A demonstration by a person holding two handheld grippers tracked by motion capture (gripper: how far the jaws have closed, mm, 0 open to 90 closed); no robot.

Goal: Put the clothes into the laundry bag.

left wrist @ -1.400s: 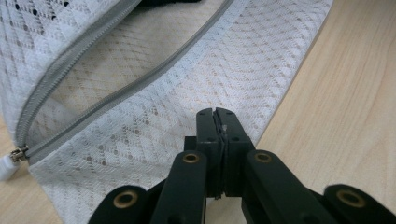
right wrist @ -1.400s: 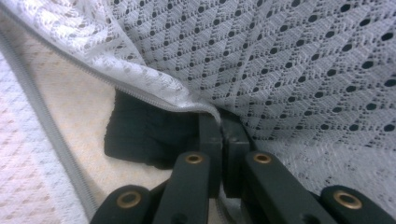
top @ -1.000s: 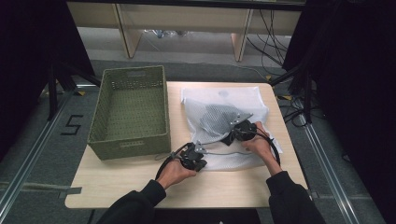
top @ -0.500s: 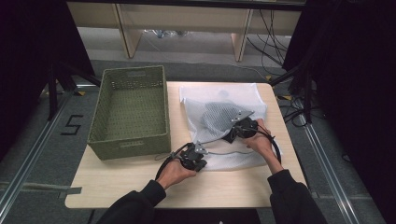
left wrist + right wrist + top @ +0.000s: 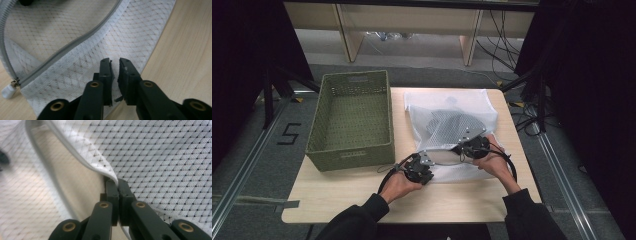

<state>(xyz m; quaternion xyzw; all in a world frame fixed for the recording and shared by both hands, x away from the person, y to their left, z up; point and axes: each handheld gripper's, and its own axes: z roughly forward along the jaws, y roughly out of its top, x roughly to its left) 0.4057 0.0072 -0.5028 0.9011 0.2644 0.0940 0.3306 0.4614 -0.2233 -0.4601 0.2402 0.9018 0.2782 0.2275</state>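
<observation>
A white mesh laundry bag point(image 5: 447, 102) lies on the right half of the table with a dark item point(image 5: 452, 125) inside it. My right gripper point(image 5: 464, 147) is shut on the bag's zip edge point(image 5: 100, 167) and holds it up off the lower layer, so the mouth gapes. At the bag's near left corner sits my left gripper point(image 5: 427, 172). In the left gripper view its jaws point(image 5: 115, 62) stand a narrow gap apart over the mesh edge point(image 5: 82, 70). The grey zipper point(image 5: 75, 43) curves away from them, and its white pull point(image 5: 8, 88) lies on the wood.
An olive woven basket point(image 5: 352, 150) stands on the table's left half, close beside the bag. Bare wooden tabletop point(image 5: 362, 195) runs along the near edge. Shelving legs and cables are on the floor beyond the table.
My right gripper has drawn the zip edge slightly toward the near side, and the bag's mouth gapes wider. The left gripper has stayed in place.
</observation>
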